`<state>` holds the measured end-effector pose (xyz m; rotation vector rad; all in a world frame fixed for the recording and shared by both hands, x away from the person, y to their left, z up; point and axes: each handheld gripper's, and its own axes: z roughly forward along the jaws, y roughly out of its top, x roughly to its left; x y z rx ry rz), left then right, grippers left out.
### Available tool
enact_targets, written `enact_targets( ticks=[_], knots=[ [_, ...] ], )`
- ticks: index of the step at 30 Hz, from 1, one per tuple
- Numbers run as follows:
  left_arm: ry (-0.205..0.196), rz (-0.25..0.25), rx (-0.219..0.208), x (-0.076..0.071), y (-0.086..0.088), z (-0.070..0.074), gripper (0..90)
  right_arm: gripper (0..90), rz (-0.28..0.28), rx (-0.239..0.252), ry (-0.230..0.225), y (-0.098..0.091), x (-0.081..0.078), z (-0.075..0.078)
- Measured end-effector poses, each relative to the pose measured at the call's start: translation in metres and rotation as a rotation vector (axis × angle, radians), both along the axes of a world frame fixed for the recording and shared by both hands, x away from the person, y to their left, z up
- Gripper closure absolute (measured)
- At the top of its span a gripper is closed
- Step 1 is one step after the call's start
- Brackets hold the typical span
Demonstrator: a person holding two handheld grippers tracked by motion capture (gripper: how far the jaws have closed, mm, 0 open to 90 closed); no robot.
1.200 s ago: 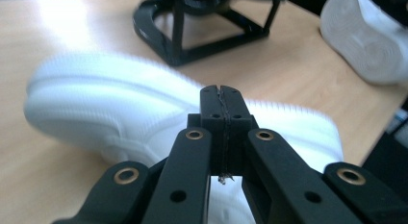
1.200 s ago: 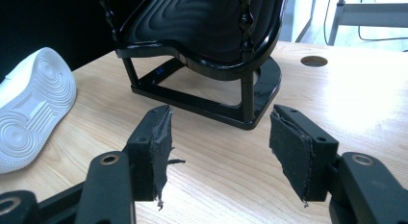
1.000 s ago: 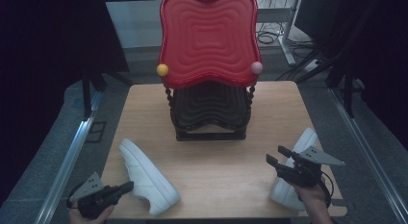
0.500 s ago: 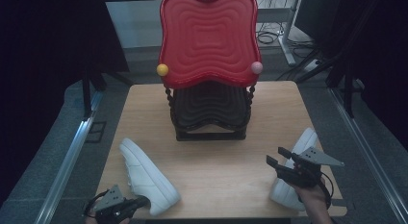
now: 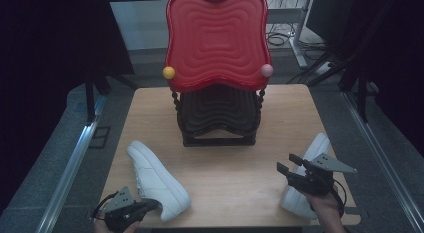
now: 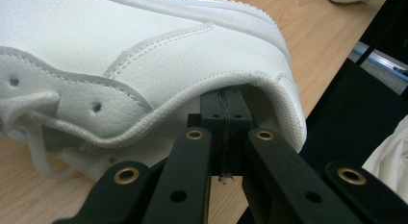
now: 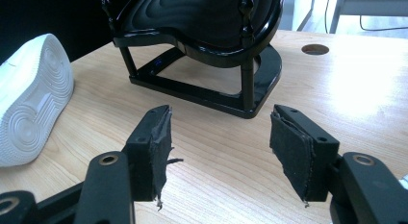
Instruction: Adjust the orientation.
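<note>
The closed left gripper is tucked inside the shoe opening, lower left; the right gripper is held spread, lower right.

White shoe, red ridged tray

A pale wooden table stands on grey floor, metal rails at its left and right. Far off, cables lie by a white desk leg; dark drapes hang at both sides
</note>
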<state>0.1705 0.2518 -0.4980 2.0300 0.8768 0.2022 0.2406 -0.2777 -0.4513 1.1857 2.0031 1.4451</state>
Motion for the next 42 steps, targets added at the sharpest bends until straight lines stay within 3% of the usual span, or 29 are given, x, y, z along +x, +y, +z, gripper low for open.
enact_targets(
  ticks=[24,28,30,32,33,35,37,39,42],
  knots=[
    [-0.015,-0.018,0.009,0.029,-0.025,0.013,90.0,39.5,-0.012,-0.002,0.006,-0.006,0.000,-0.003],
    [0.010,-0.018,-0.014,0.053,-0.038,0.011,89.9,39.5,-0.017,-0.002,0.007,-0.007,0.000,-0.003],
    [0.041,-0.020,-0.005,0.066,-0.045,0.006,90.0,39.5,-0.018,-0.004,0.008,-0.008,-0.001,-0.004],
    [0.061,-0.051,-0.083,0.076,-0.051,0.007,90.0,39.5,-0.021,-0.005,0.010,-0.009,-0.001,-0.004],
    [0.056,-0.056,-0.082,0.080,-0.056,0.009,90.0,39.5,-0.024,-0.006,0.010,-0.010,-0.001,-0.005],
    [0.076,-0.062,-0.012,0.089,-0.068,0.011,90.0,39.5,-0.030,-0.003,0.016,-0.012,0.000,-0.006],
    [0.099,-0.076,0.027,0.097,-0.079,0.007,89.9,39.5,-0.034,-0.006,0.015,-0.013,0.000,-0.006],
    [0.110,-0.078,0.003,0.099,-0.082,0.007,90.0,39.5,-0.030,-0.006,0.017,-0.014,-0.001,-0.007],
    [0.091,-0.052,-0.002,0.095,-0.079,0.011,90.0,39.5,-0.032,-0.007,0.016,-0.015,-0.002,-0.007]
  ],
)
